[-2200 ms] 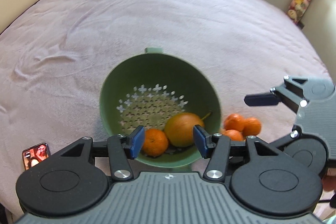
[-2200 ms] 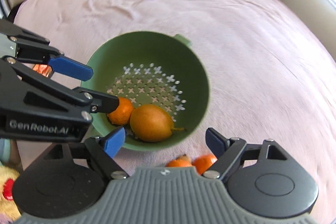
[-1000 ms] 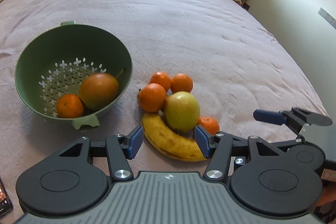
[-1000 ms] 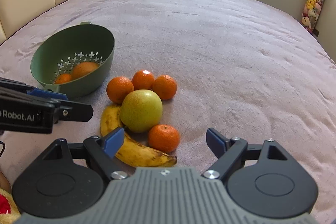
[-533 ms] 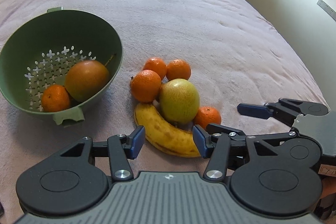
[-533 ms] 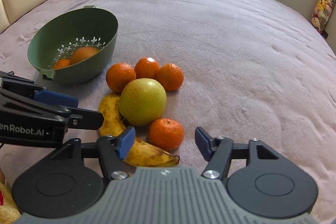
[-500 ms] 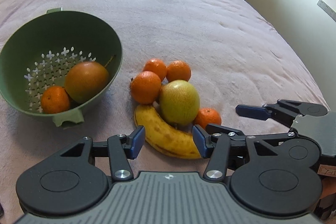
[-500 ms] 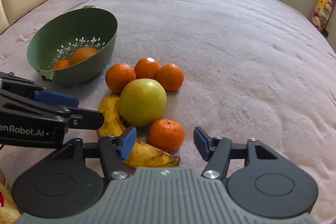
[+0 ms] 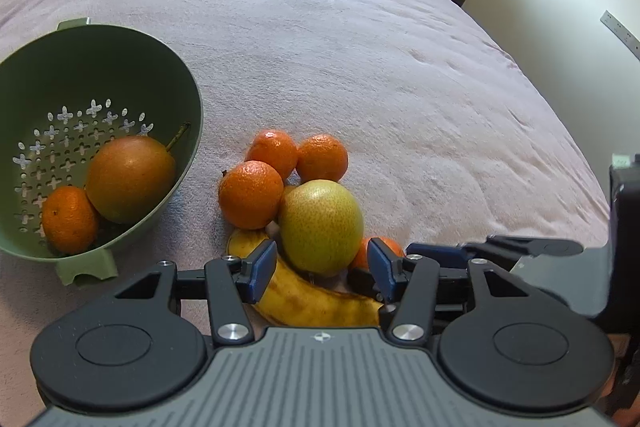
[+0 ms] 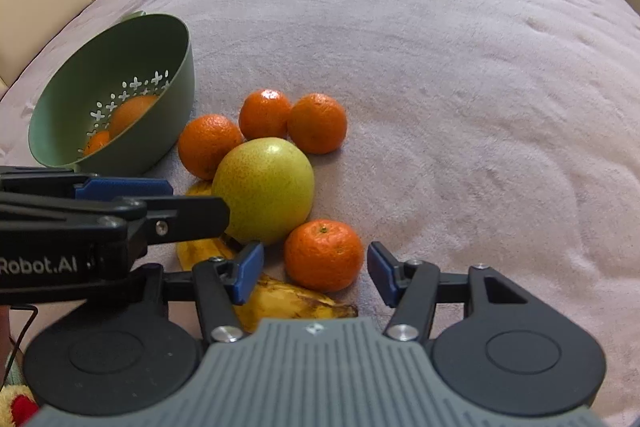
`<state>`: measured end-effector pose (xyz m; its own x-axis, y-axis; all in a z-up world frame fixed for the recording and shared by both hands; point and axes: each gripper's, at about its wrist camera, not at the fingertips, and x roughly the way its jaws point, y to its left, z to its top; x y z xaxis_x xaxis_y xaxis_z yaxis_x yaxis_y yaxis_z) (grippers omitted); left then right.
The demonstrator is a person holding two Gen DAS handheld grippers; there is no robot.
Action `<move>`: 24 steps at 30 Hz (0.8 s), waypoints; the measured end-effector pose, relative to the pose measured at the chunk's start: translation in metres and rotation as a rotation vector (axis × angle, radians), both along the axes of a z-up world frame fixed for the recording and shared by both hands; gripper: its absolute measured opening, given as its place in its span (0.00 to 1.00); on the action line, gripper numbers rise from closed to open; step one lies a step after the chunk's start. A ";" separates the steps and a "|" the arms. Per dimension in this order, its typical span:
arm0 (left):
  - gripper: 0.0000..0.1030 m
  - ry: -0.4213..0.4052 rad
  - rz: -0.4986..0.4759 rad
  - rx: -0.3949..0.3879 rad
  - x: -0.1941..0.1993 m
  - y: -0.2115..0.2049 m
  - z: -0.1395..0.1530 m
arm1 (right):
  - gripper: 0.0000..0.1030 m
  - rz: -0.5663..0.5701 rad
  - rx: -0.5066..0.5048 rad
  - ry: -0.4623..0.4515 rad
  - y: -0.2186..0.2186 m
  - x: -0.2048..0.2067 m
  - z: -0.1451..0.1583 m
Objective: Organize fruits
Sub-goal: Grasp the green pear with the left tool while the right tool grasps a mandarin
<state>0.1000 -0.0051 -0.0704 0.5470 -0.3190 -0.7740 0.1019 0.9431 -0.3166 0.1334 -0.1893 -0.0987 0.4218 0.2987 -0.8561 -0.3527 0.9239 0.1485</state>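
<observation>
Both grippers' jaws stand released over the fruit; the left gripper (image 10: 152, 201) reads "Robot.AI".

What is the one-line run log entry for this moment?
left gripper: open, over pear and banana | right gripper: jaws just closing, astride lone tangerine, no contact | colander: two fruits inside

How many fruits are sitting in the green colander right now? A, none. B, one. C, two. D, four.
C: the colander holds just a small orange and a larger brownish-orange fruit; the other fruit lies on the blanket outside it.
</observation>
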 end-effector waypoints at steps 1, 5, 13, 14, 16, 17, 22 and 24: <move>0.60 0.003 0.001 -0.004 0.001 0.000 -0.001 | 0.52 -0.002 -0.002 0.009 0.001 0.002 -0.002; 0.62 0.013 0.003 -0.002 0.008 -0.003 -0.005 | 0.48 -0.026 0.006 0.038 -0.002 0.007 -0.008; 0.70 0.041 0.008 0.006 0.017 -0.014 -0.015 | 0.44 -0.045 0.014 0.042 -0.008 0.009 -0.008; 0.70 0.044 0.007 0.011 0.018 -0.016 -0.016 | 0.44 -0.052 0.001 0.028 -0.010 0.009 -0.006; 0.71 0.051 0.008 0.024 0.021 -0.020 -0.018 | 0.44 -0.070 -0.038 -0.003 -0.013 0.010 -0.002; 0.71 0.055 0.010 0.032 0.022 -0.022 -0.019 | 0.44 -0.082 -0.051 -0.012 -0.016 0.011 0.000; 0.71 0.069 0.000 0.070 0.026 -0.033 -0.024 | 0.44 -0.112 -0.058 0.006 -0.026 0.012 -0.005; 0.71 0.071 -0.004 0.089 0.028 -0.036 -0.026 | 0.44 -0.106 -0.061 0.010 -0.027 0.012 -0.009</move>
<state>0.1277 -0.0414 -0.0964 0.4885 -0.2495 -0.8361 0.0859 0.9673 -0.2385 0.1452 -0.2164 -0.1076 0.4398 0.2001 -0.8755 -0.2511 0.9634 0.0941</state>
